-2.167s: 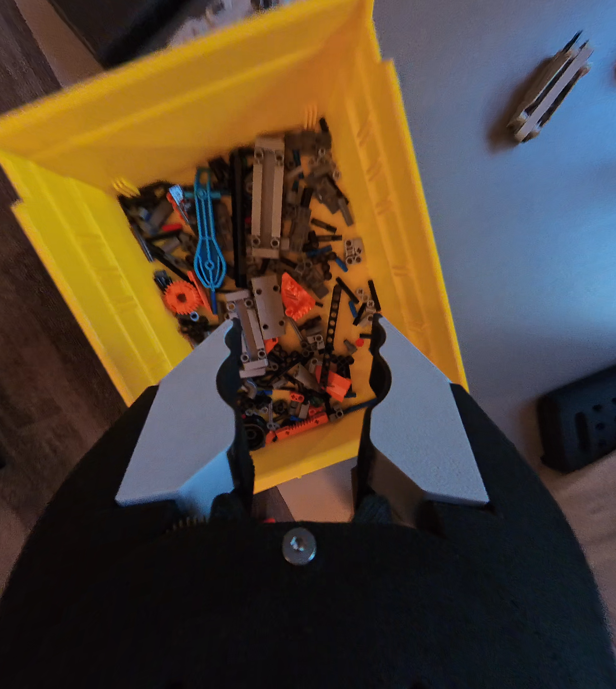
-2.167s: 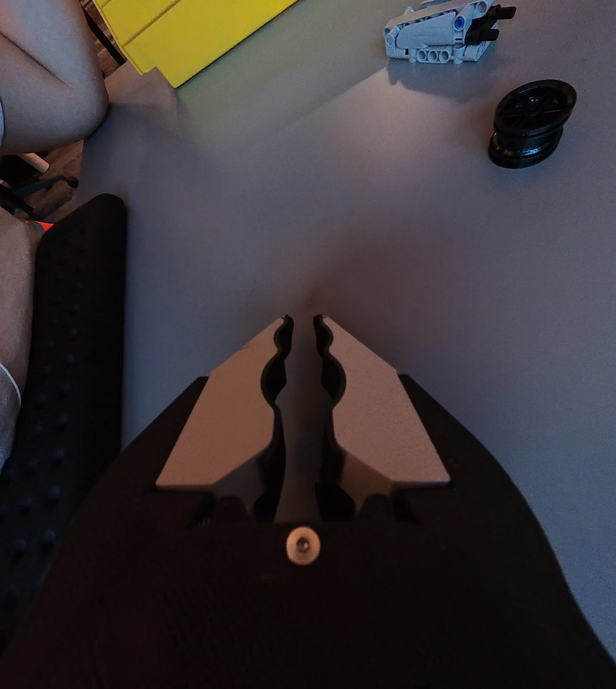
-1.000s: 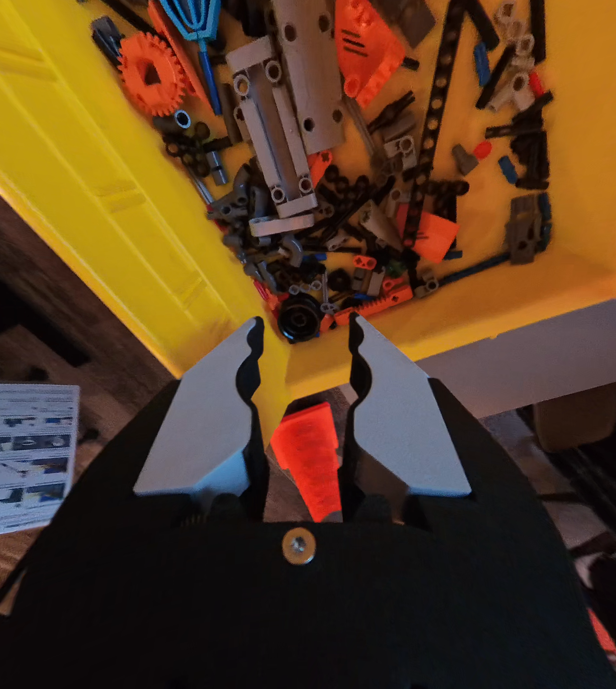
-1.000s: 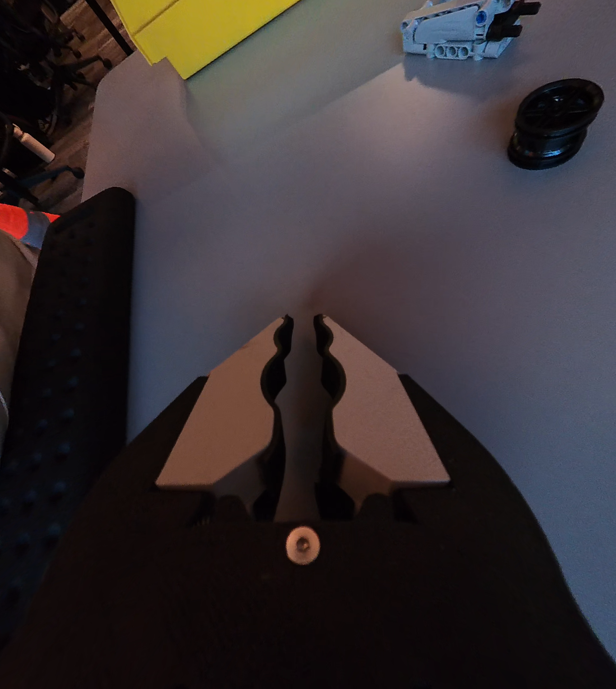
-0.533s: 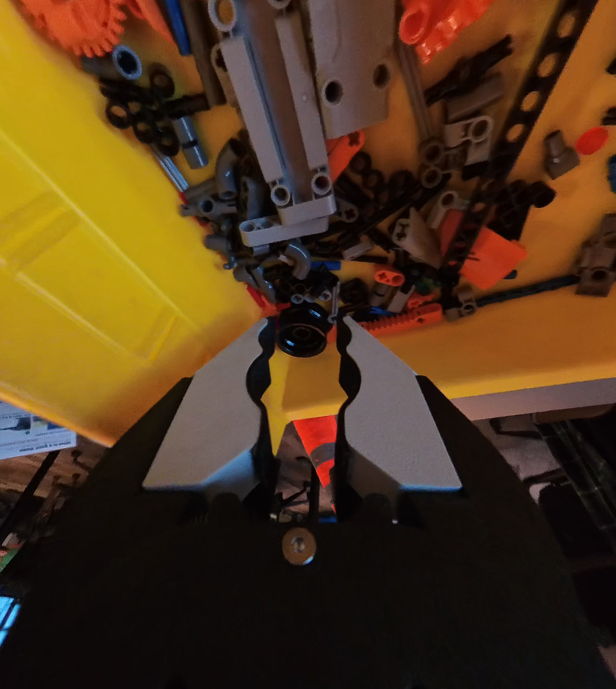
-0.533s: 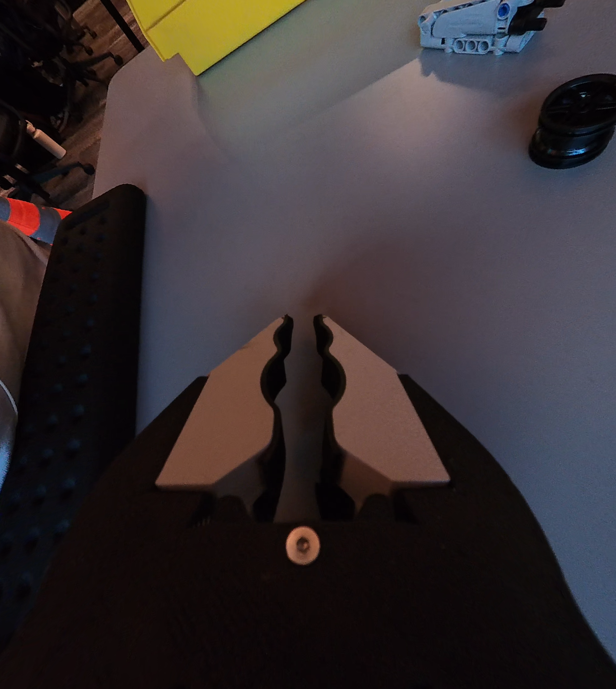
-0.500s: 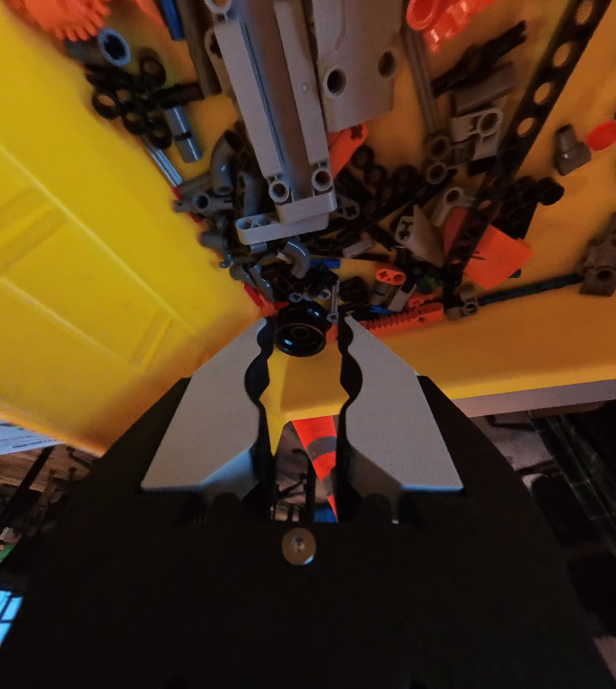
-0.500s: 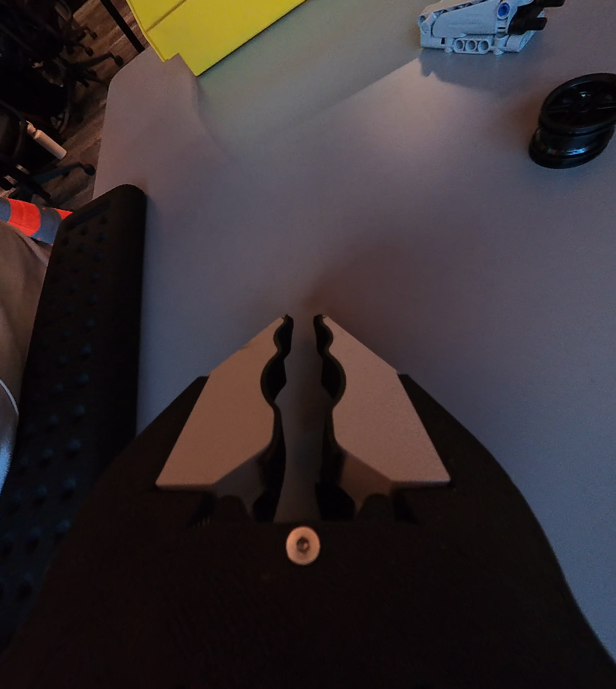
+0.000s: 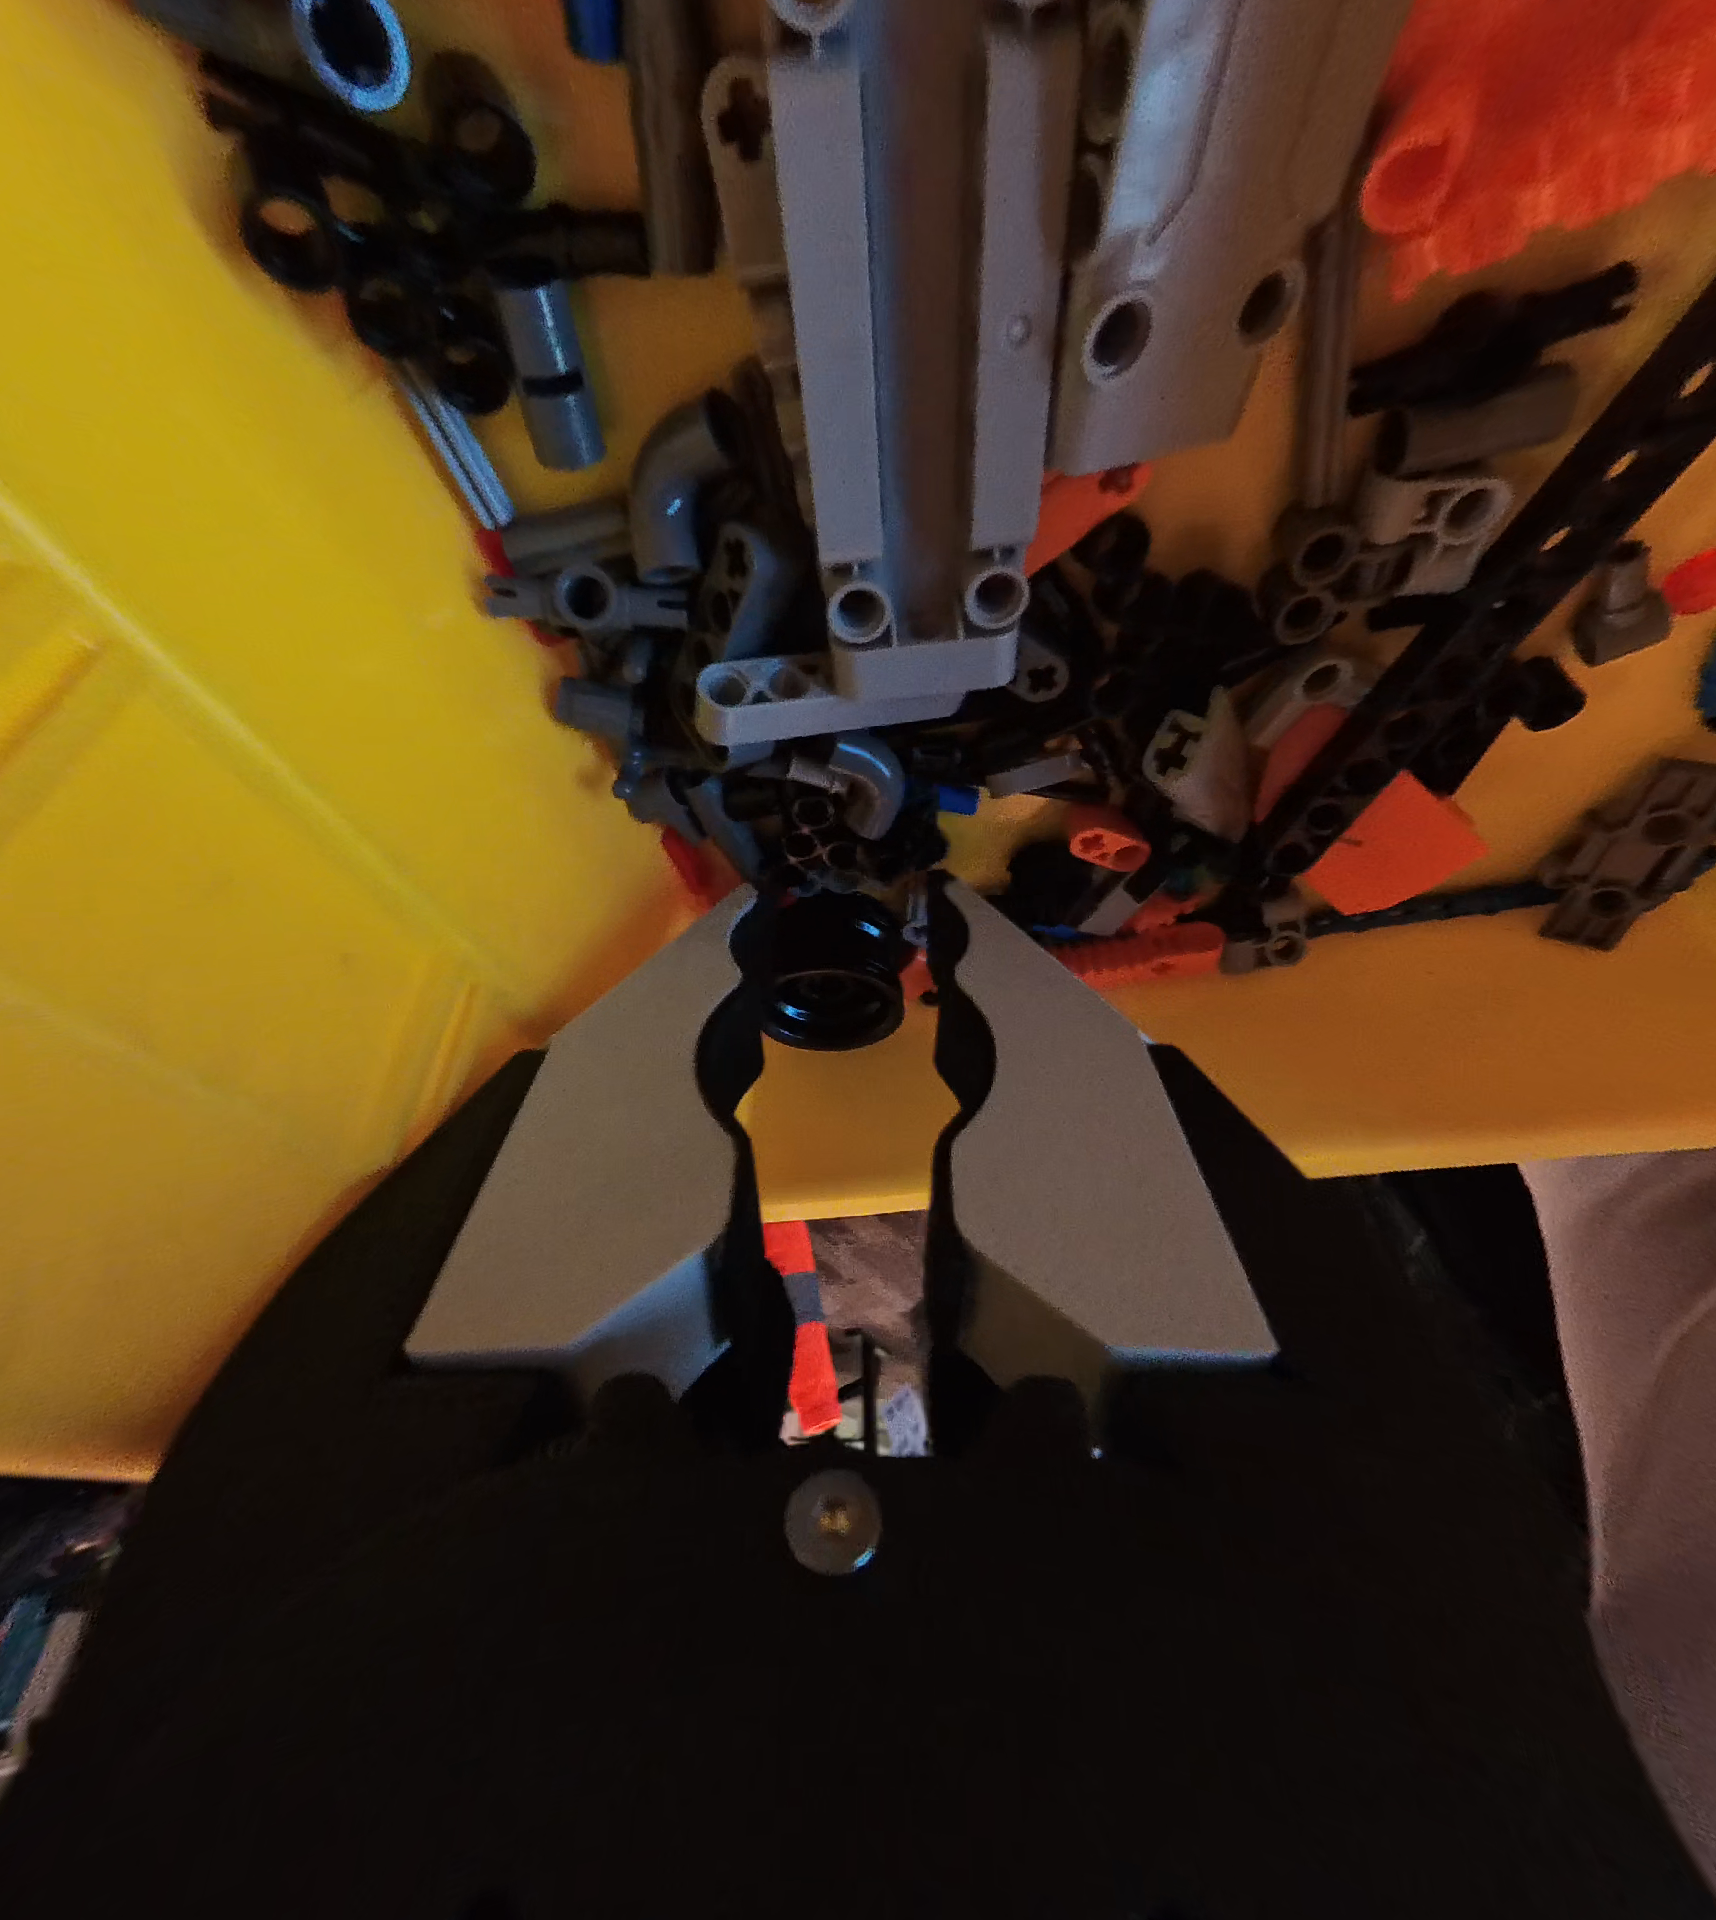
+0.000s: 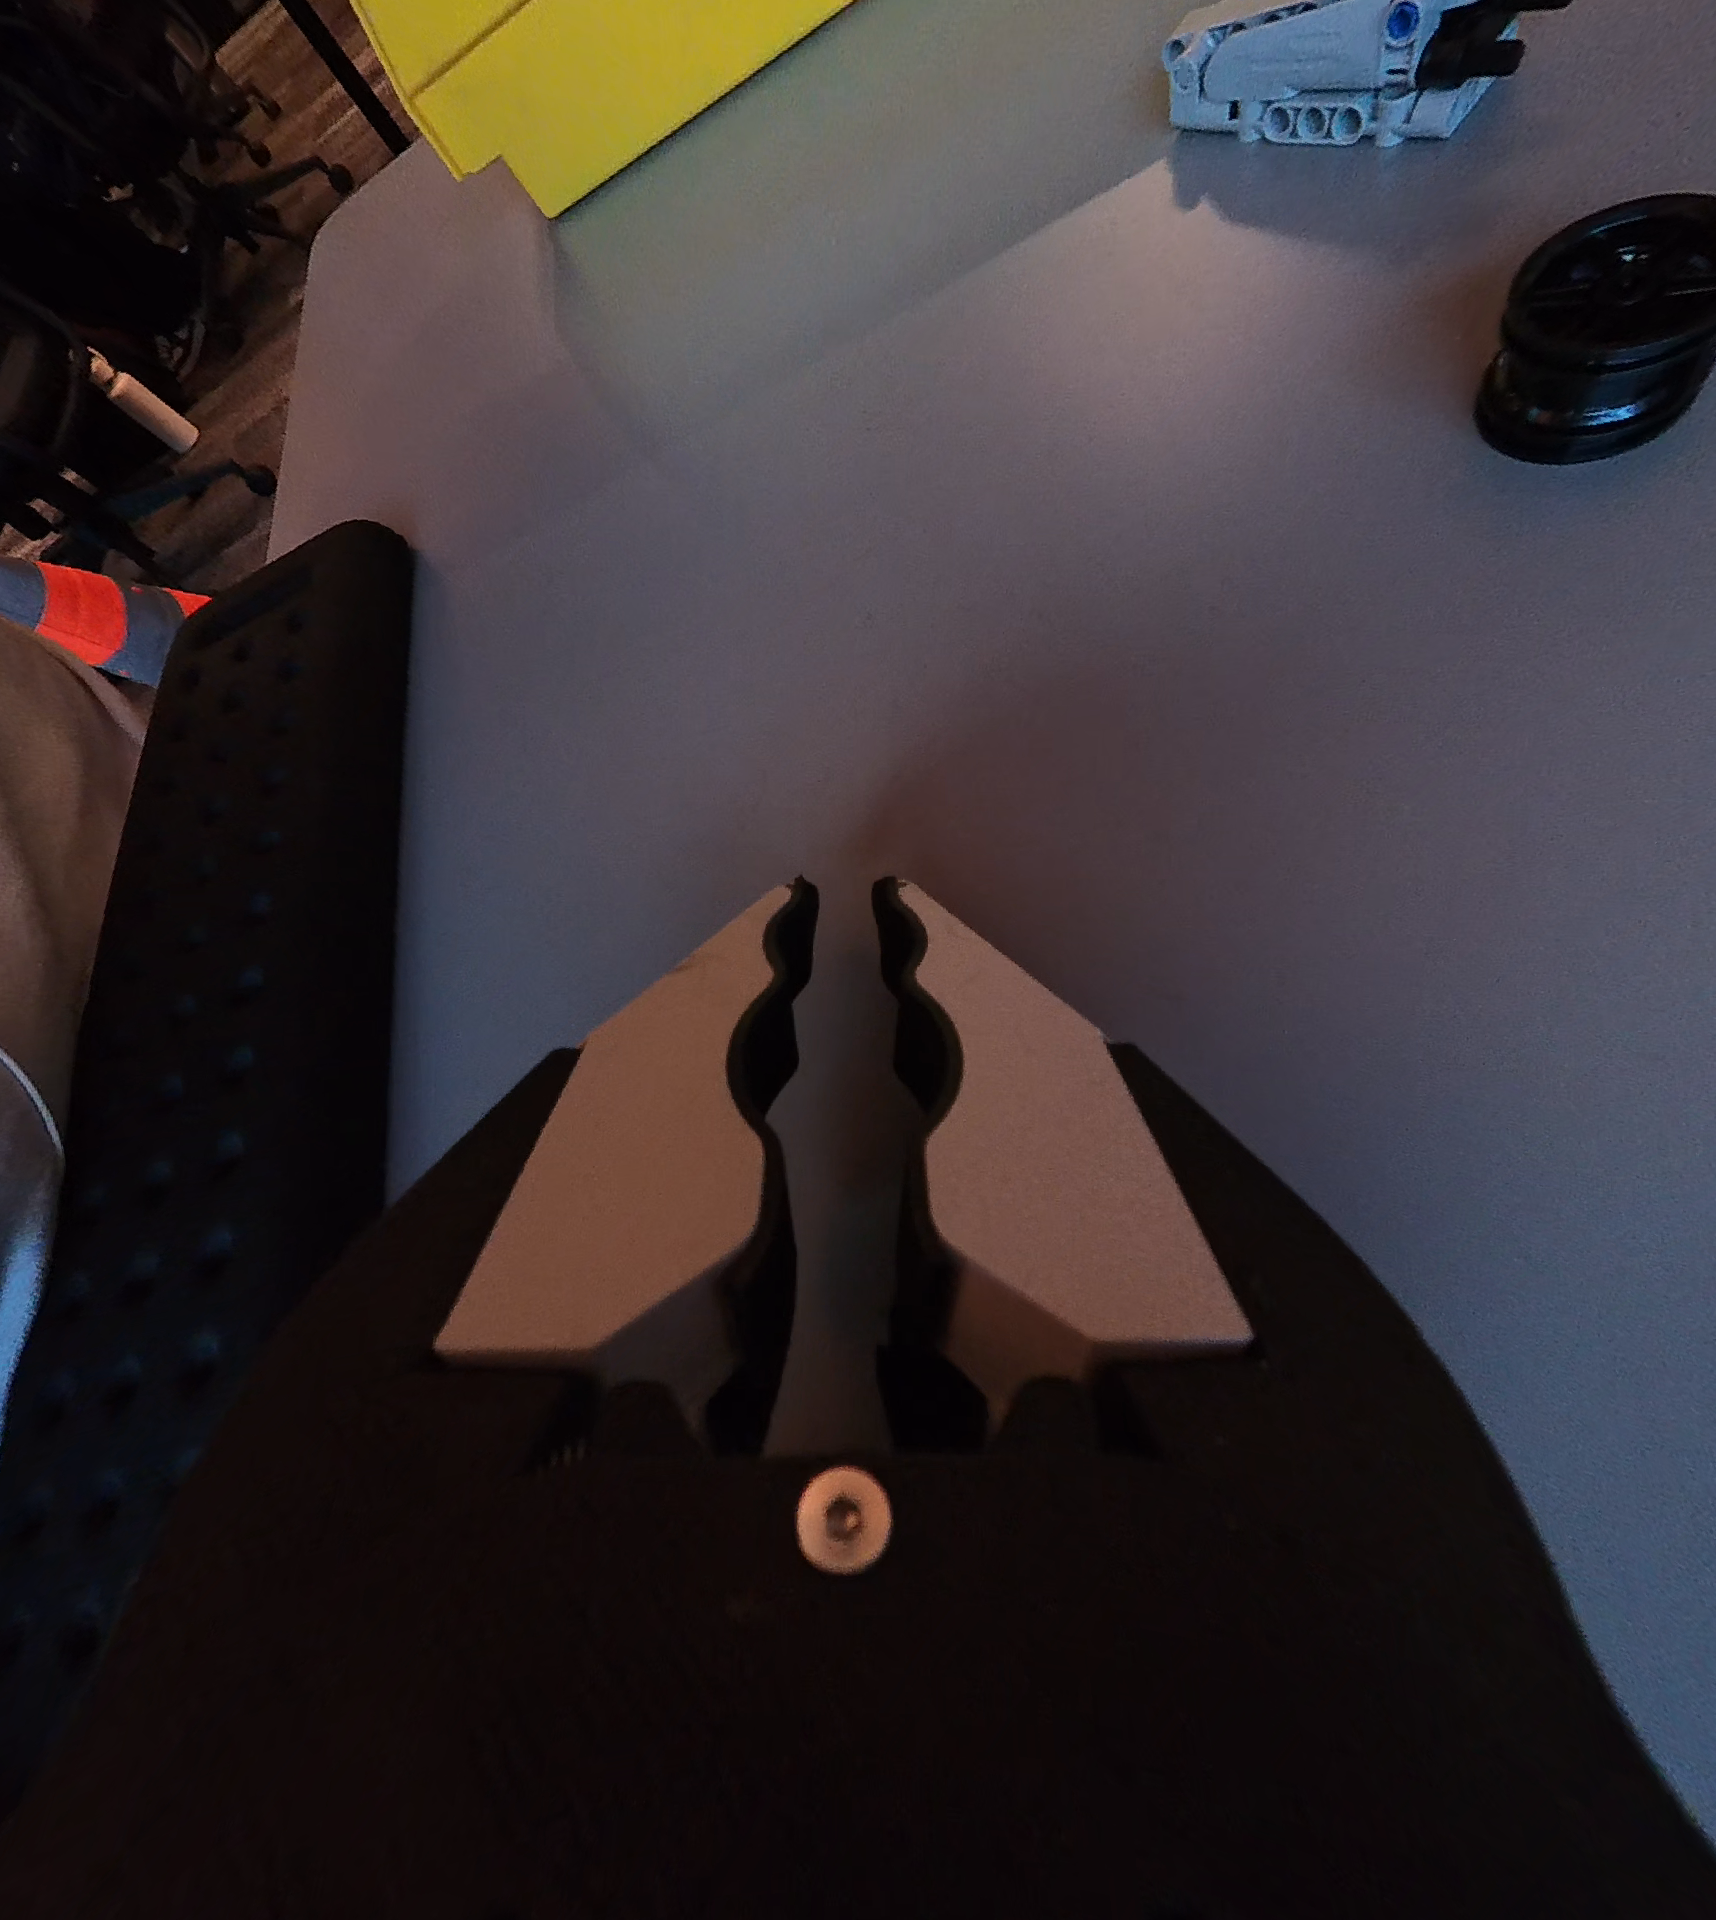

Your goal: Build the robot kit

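Note:
My left gripper (image 9: 843, 899) is down inside a yellow bin (image 9: 158, 831) of loose building parts, at its near left corner. Its jaws are partly open with a small black wheel hub (image 9: 828, 977) between the tips. The hub touches the left finger (image 9: 625, 1091), and a thin gap shows at the right finger (image 9: 1062, 1091). A long grey panel (image 9: 895, 364) lies just beyond the hub. My right gripper (image 10: 846, 883) is shut to a narrow slit, empty, low over the grey table (image 10: 1041, 571).
In the bin lie an orange piece (image 9: 1560, 135), a long black holed beam (image 9: 1560, 540) and many small pins. On the table are a larger black wheel (image 10: 1623, 327), a grey-white assembly (image 10: 1332, 73), the bin's corner (image 10: 605, 73) and a black perforated pad (image 10: 241, 935) at the left edge. The grippers' ends are close to 50 cm from one another.
My left gripper came down from above the bin into its near corner, narrowed its jaws, and the black hub now sits between the tips. The right gripper stayed shut and barely shifted.

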